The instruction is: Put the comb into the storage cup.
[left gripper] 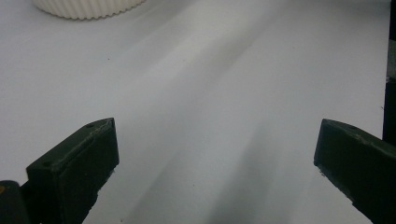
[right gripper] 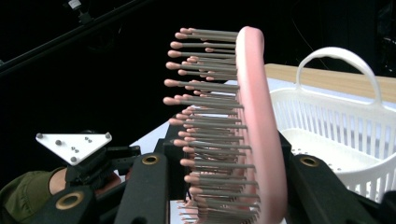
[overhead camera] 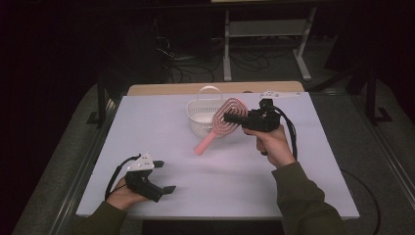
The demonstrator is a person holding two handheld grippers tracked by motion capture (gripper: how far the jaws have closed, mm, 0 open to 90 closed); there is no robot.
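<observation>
Your right hand-held gripper [overhead camera: 230,117] is clamped on the pink hairbrush [overhead camera: 222,123] head, handle slanting down toward the desk's near edge; the white basket [overhead camera: 205,115] sits just left, by the far edge.

Pink hairbrush [overhead camera: 225,120] w/ grey bristles, white ribbed basket [overhead camera: 204,113].

High view looks down the table [overhead camera: 161,127]; both gripper views sit close, sharing the white basket [right gripper: 336,135].
</observation>
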